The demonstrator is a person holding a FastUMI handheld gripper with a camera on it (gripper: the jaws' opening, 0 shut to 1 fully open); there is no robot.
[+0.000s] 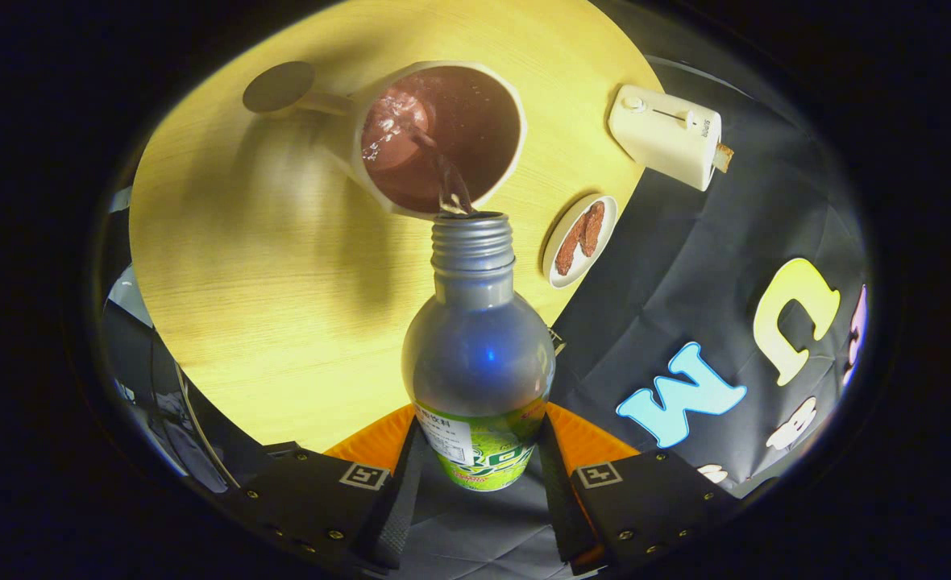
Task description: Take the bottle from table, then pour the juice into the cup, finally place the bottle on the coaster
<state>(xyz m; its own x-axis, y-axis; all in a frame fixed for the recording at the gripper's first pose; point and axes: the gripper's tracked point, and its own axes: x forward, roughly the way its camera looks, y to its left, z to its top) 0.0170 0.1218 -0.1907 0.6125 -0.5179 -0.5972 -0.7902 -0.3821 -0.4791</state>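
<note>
A: Where's the bottle?

B: Clamped in the gripper, a finger pressing on each side of its labelled lower body. It's tipped forward, open mouth just over the near rim of the cup.

A: So which step is this?

B: The pour, I'd say. A thin stream of juice runs from the mouth into the cup, which already holds dark liquid with some froth at one side.

A: And the coaster?

B: The dark round disc beyond the cup, near its handle, looks like the coaster. It's bare.

A: What else is on the table?

B: A small plate with two brown pieces beside the cup, and a white toaster further off at the table's edge.

A: Next move?

B: Judging from this, bring the bottle upright to stop the stream, carry it past the cup without clipping the rim, and set it down square on the disc before letting the fingers part.
</note>
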